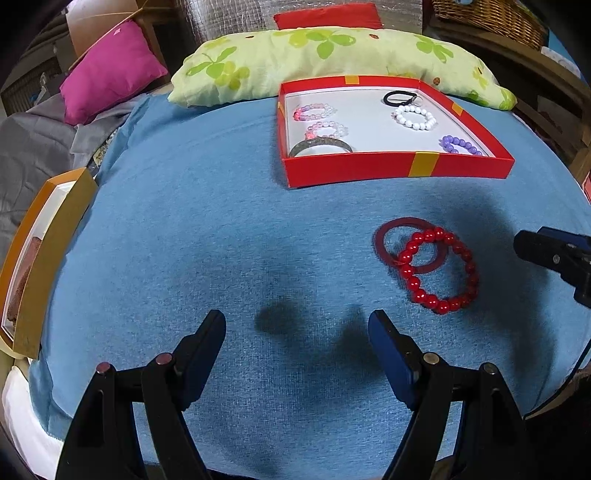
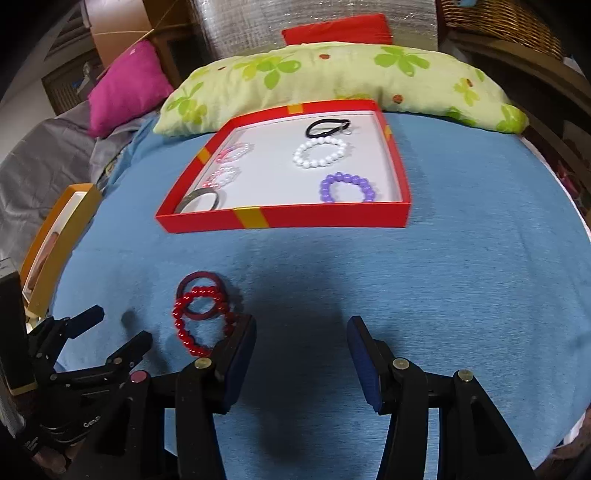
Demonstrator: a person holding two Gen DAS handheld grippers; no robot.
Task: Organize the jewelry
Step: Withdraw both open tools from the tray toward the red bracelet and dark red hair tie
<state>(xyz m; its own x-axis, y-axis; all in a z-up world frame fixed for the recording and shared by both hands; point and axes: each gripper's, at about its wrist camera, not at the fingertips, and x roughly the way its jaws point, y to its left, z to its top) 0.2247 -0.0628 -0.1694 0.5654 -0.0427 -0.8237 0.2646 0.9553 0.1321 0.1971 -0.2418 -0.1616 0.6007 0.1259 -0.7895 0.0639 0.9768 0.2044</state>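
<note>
A red bead bracelet [image 1: 419,295] lies on the blue cloth, overlapping a dark red bangle [image 1: 380,242]. Behind them stands a red tray box [image 1: 369,168] holding a black hair tie [image 2: 327,127], a white bead bracelet [image 2: 319,153], a purple one [image 2: 345,186], two pinkish clear ones and a grey bangle [image 2: 201,199]. My left gripper [image 1: 295,325] hovers open over bare cloth, left of the red pair. My right gripper [image 2: 303,328] is open with nothing between its fingers. The bead bracelet [image 2: 183,336] and bangle [image 2: 201,276] lie just left of its left finger.
A green leaf-print pillow [image 1: 332,59] lies behind the box, with a magenta cushion [image 1: 110,74] at the far left. A gold-edged open box [image 1: 44,266] stands at the cloth's left edge. Wicker baskets [image 1: 491,18] sit at the back right. The left gripper [image 2: 114,328] shows at the right view's lower left.
</note>
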